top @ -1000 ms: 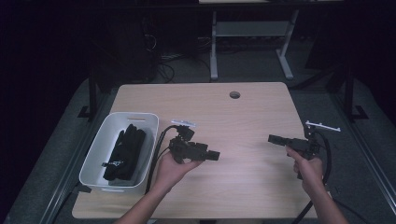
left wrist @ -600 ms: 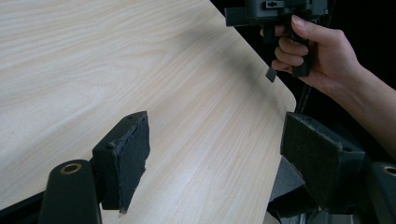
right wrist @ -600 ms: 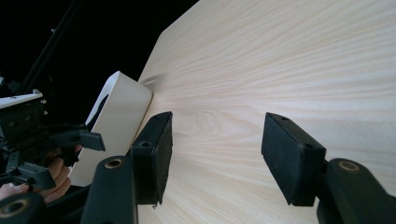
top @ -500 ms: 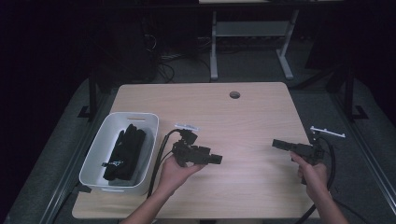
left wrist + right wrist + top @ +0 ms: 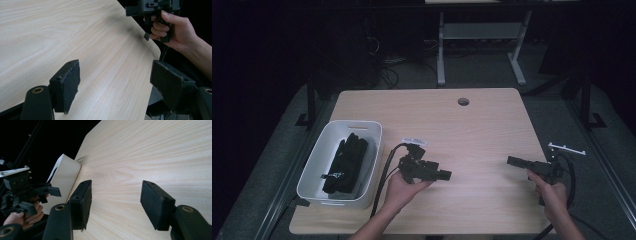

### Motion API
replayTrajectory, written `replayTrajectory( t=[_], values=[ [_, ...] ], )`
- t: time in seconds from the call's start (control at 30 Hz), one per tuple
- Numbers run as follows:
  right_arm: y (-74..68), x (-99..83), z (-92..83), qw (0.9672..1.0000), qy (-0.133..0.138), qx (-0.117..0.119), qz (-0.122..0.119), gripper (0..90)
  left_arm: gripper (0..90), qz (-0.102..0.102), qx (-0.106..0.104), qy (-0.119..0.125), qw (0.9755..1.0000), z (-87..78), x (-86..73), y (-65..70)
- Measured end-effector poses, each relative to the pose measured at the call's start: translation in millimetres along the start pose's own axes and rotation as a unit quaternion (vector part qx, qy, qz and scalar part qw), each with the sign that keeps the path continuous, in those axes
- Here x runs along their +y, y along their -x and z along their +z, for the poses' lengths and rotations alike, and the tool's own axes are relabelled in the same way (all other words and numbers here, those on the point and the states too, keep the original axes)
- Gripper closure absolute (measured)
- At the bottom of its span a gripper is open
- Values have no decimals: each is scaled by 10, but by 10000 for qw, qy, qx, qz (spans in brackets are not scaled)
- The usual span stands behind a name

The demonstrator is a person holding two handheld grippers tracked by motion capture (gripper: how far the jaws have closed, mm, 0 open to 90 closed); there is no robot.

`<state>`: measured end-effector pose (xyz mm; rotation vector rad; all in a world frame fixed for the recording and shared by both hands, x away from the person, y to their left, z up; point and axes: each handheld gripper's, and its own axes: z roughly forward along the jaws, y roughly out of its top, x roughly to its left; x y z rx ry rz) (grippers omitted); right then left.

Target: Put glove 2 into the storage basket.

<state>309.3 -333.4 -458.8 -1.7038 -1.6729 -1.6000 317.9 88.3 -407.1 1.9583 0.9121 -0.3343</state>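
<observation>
Pale wood table (image 5: pixel 472 125) carries a white bin (image 5: pixel 319 165) holding black gloves (image 5: pixel 347 162). Right of the bin, the left gripper (image 5: pixel 444 175) and right gripper (image 5: pixel 512 161) hover, jaws apart, empty.

Two black hand-held grippers, each with a pistol-style handle: the left gripper (image 5: pixel 443 175) trails a thick black cable (image 5: pixel 384 176) and carries a pale plate on top. The right gripper (image 5: pixel 513 161) bears a similar white plate (image 5: pixel 566 148). Flat, fuzzy-faced black pads (image 5: pixel 71 82) sit on arms with brass-ringed pivots. Forearms bare, no sleeves.
</observation>
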Motion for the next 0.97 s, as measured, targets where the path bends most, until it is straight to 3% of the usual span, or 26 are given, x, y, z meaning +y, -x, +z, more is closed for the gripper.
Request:
replayTrajectory(
  t=[0.8, 0.97],
  values=[
    [77, -292, -192, 9999, 83, 88, -58, 402, 239, 102, 63, 12, 9999, 96, -216, 5],
    [79, -370, -222, 9998, 108, 60, -160, 398, 239, 164, 75, 13, 9998, 102, -239, 7]
  ],
)
